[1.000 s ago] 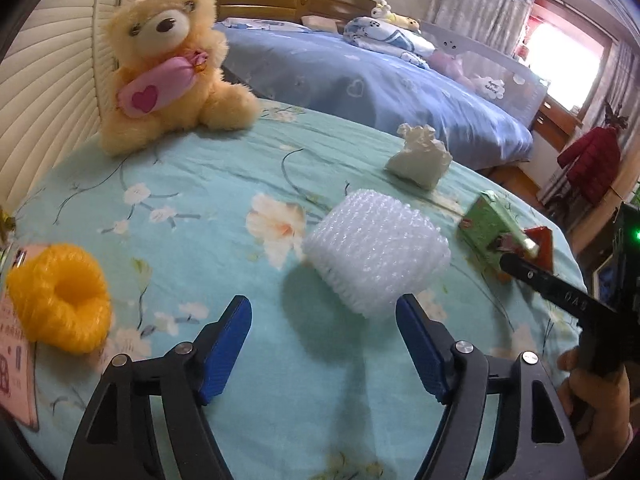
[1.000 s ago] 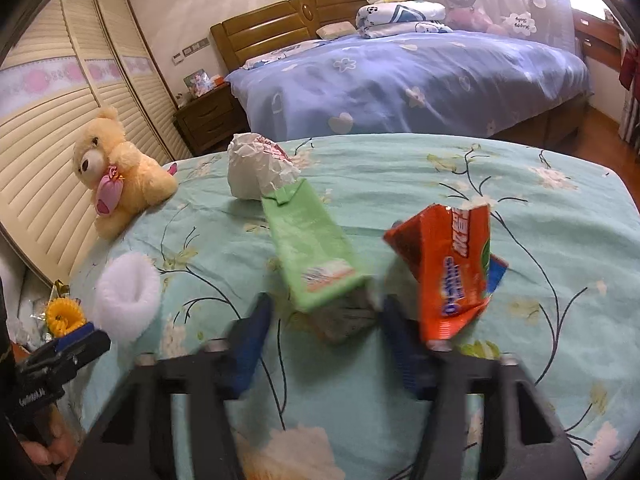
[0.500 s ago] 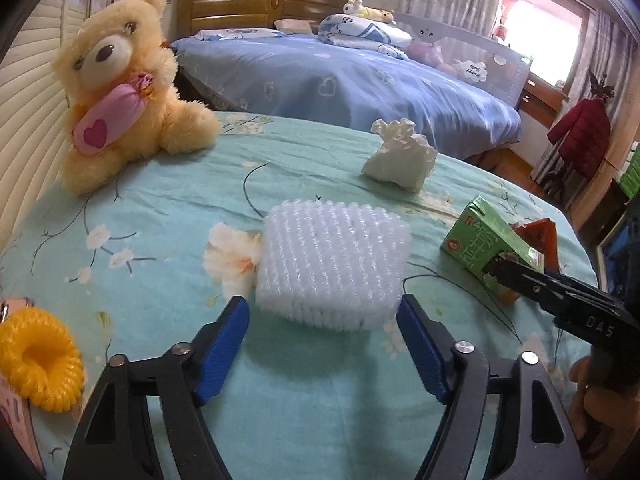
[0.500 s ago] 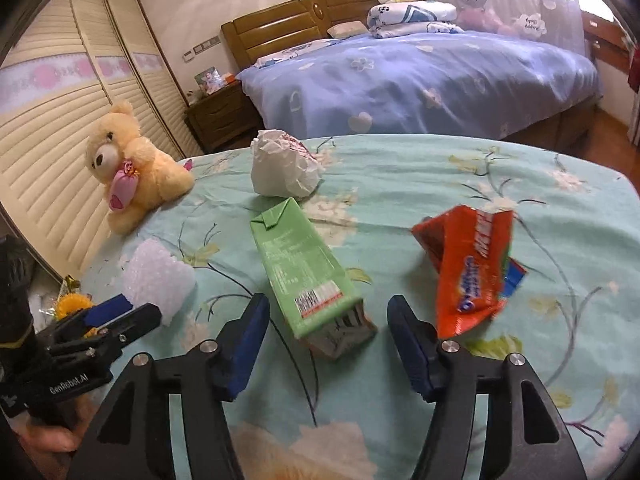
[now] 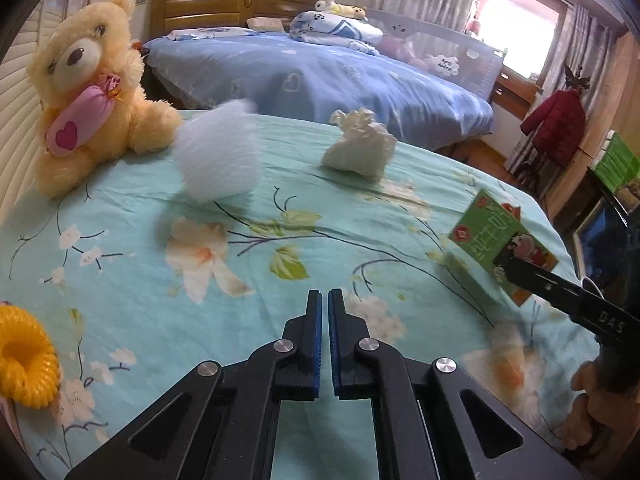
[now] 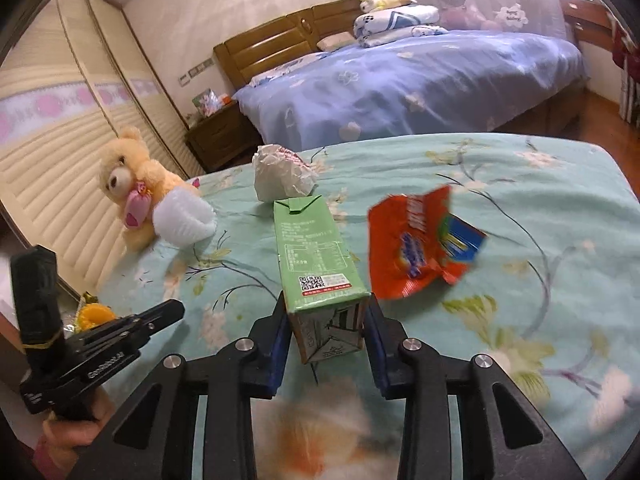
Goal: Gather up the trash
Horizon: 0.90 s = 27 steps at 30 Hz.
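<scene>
Surface: a table under a pale teal cloth (image 5: 248,312) printed with white and peach flowers and dark trailing stems; its far edge curves round towards the bed.
Room: a bedroom, with a bed (image 6: 420,88) under a blue cover, a brown wooden headboard, folded bedding and soft toys by the pillows, louvred cream cupboard doors along one wall, and a bright curtained window.
Left gripper (image 5: 325,300): its blue-padded jaws are brought together with only a thin slit between them and nothing in it, poised above bare cloth.
Right gripper (image 6: 325,312): its jaws are pressed against both sides of the green carton (image 6: 316,256), clamping its near end; the carton lies lengthwise, pointing away from the camera.
Foam sleeve (image 5: 220,152): a white netted roll, blurred, lying near the teddy bear (image 5: 92,92) and well apart from the left gripper.
Crumpled white wrapper (image 5: 358,146): sits towards the far side of the table, beyond the carton.
Red snack packet (image 6: 416,244): lies just beside the carton, on its right, blurred at the edges.
Yellow coiled ring (image 5: 24,350): at the table's left edge.
Only the left view shows: a dark red coat hanging by the window, and the carton's picture face.
Only the right view shows: the snack packet in full, the carton's printed code label, a bedside cabinet beside the headboard, and the hand holding the left gripper.
</scene>
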{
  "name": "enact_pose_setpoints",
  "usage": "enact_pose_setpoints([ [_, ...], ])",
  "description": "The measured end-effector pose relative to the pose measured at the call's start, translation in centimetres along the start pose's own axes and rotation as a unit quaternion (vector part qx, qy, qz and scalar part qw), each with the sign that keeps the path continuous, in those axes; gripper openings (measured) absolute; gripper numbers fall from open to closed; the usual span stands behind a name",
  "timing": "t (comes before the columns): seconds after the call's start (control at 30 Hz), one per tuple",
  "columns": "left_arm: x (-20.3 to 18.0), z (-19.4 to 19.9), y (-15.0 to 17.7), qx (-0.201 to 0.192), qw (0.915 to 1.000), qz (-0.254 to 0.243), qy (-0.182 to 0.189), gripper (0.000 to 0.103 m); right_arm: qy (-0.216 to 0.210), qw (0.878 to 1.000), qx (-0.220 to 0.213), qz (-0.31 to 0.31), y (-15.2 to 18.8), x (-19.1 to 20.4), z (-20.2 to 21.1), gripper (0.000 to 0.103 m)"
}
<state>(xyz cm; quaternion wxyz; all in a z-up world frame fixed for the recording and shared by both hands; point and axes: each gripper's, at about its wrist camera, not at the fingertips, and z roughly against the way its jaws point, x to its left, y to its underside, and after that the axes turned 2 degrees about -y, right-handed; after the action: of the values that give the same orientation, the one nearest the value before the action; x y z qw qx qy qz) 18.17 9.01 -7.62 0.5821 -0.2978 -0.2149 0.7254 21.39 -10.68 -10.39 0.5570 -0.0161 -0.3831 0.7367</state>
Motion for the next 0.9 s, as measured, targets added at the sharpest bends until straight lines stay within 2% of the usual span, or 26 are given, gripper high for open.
enact_pose_setpoints([
  [0.13, 0.6, 0.8, -0.2, -0.009, 0.9999, 0.009, -0.011, 0.003, -0.002, 1.000, -0.008, -0.009, 0.8, -0.3, 1.6, 0.034],
  [0.23, 1.3, 1.1, -0.4, -0.010, 0.9995, 0.021, -0.023, 0.010, -0.007, 1.000, -0.009, -0.013, 1.5, 0.0, 2.2, 0.034],
  [0.33, 1.9, 1.2, -0.8, -0.015, 0.9987, 0.036, -0.034, 0.040, -0.011, 1.000, -0.010, -0.014, 2.0, 0.2, 2.6, 0.034],
  [0.37, 2.0, 1.2, -0.9, -0.015, 0.9983, 0.039, -0.040, 0.058, -0.013, 1.000, -0.011, -0.015, 2.1, 0.3, 2.8, 0.034],
  [0.4, 2.2, 1.2, -1.1, -0.018, 0.9976, 0.044, -0.050, 0.068, -0.015, 1.000, -0.011, -0.016, 2.2, 0.4, 2.9, 0.034],
  [0.47, 2.1, 1.2, -1.4, -0.023, 0.9974, 0.045, -0.052, 0.068, -0.017, 1.000, -0.013, -0.017, 2.4, 0.6, 3.2, 0.034],
  [0.57, 2.2, 0.5, -2.2, -0.023, 0.9965, 0.049, -0.065, 0.074, -0.018, 1.000, -0.013, -0.018, 2.5, 0.8, 3.3, 0.034],
  [0.67, 2.1, -1.1, -3.1, -0.026, 0.9943, 0.040, -0.096, 0.073, -0.017, 1.000, -0.015, -0.016, 2.6, 1.0, 3.6, 0.034],
  [0.73, 2.1, -2.4, -3.8, -0.018, 0.9940, 0.041, -0.099, 0.071, -0.016, 1.000, -0.016, -0.017, 2.6, 1.0, 3.7, 0.034],
  [0.77, 2.2, -3.0, -4.0, -0.016, 0.9940, 0.041, -0.100, 0.062, -0.015, 1.000, -0.016, -0.017, 2.7, 0.9, 3.8, 0.034],
  [0.8, 2.2, -3.6, -4.3, -0.011, 0.9941, 0.040, -0.100, 0.048, -0.015, 1.000, -0.017, -0.017, 2.7, 0.9, 3.9, 0.033],
  [0.83, 2.1, -4.0, -4.4, -0.007, 0.9945, 0.040, -0.096, 0.046, -0.014, 1.000, -0.018, -0.018, 2.8, 0.9, 4.1, 0.033],
  [0.9, 2.1, -4.2, -4.5, -0.009, 0.9952, 0.040, -0.089, 0.034, -0.014, 1.000, -0.019, -0.020, 2.9, 0.8, 4.4, 0.033],
])
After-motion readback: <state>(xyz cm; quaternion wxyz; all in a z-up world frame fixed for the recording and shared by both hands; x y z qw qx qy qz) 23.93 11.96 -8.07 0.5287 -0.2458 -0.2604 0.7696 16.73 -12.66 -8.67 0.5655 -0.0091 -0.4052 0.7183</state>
